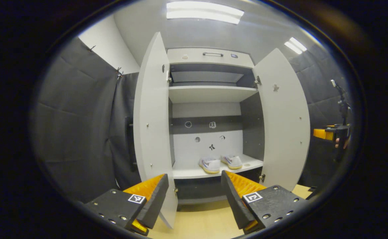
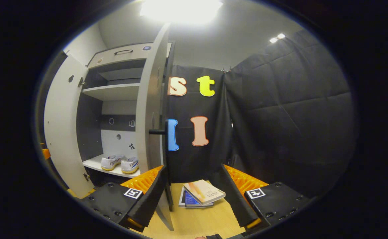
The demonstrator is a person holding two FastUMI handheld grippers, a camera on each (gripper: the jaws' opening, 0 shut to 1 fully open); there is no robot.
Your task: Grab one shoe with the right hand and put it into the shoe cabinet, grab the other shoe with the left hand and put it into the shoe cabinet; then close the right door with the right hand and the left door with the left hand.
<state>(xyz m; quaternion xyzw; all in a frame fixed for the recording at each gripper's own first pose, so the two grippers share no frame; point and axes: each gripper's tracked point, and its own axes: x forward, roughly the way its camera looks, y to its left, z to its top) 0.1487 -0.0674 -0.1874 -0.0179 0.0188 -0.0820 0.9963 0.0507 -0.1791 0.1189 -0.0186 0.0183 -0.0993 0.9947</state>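
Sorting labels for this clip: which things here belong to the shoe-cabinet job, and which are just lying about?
Job:
- two shoes on the cabinet shelf
- left door
- right door

Lying about:
- books on the floor

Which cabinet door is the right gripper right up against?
The white right door, edge-on by the right gripper; the left door stands farther off.

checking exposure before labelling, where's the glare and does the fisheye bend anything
Right gripper view: the ceiling light is blown out to a white patch. Left gripper view: the ceiling light panel keeps its shape, both cabinet doors bow outward, and the shoes stay evenly lit and sharp.
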